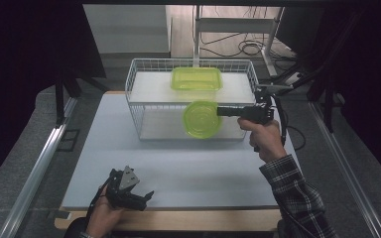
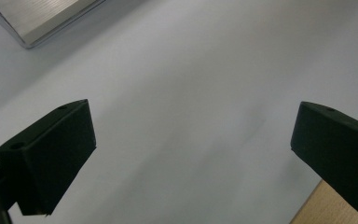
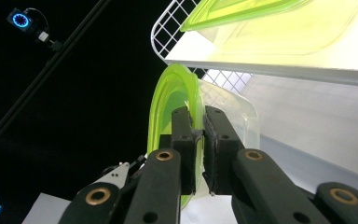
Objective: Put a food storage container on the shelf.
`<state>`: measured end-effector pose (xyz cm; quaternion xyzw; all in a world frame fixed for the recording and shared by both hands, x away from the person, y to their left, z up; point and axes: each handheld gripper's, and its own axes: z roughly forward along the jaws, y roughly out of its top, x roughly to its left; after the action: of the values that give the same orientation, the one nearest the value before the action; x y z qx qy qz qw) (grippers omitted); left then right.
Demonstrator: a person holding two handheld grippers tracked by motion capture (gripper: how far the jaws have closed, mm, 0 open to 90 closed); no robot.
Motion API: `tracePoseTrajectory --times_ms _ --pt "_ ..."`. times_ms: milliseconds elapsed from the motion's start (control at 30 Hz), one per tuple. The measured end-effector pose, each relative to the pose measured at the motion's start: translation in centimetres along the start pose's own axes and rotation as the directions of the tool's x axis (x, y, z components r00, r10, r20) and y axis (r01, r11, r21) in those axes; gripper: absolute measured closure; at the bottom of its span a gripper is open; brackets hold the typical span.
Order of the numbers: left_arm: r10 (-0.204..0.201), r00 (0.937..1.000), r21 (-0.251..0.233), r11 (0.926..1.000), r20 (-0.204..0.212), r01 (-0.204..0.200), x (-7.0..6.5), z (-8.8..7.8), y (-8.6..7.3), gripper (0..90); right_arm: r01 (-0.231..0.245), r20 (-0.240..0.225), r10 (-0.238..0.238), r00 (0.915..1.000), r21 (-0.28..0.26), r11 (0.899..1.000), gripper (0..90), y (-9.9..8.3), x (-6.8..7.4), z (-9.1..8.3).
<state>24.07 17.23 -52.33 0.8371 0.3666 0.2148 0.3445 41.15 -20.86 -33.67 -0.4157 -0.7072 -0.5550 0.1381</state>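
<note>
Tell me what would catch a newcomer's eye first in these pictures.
The bright green round container stands out, clamped at its rim by the right gripper and held in the air in front of the white wire rack. A second green container, rectangular, sits on the rack's upper shelf. Near the table's front edge, the left gripper rests with its jaws wide open over the bare white tabletop.
</note>
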Motion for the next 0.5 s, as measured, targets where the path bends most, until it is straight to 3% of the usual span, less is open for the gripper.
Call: tracePoseTrajectory --times_ms 500 --pt "0.003 1.0 0.005 1.0 0.004 -0.003 0.0 0.0 0.0 0.0 -0.019 -0.017 0.018 0.9997 -0.049 0.999 83.4 1.9 0.7 -0.4"
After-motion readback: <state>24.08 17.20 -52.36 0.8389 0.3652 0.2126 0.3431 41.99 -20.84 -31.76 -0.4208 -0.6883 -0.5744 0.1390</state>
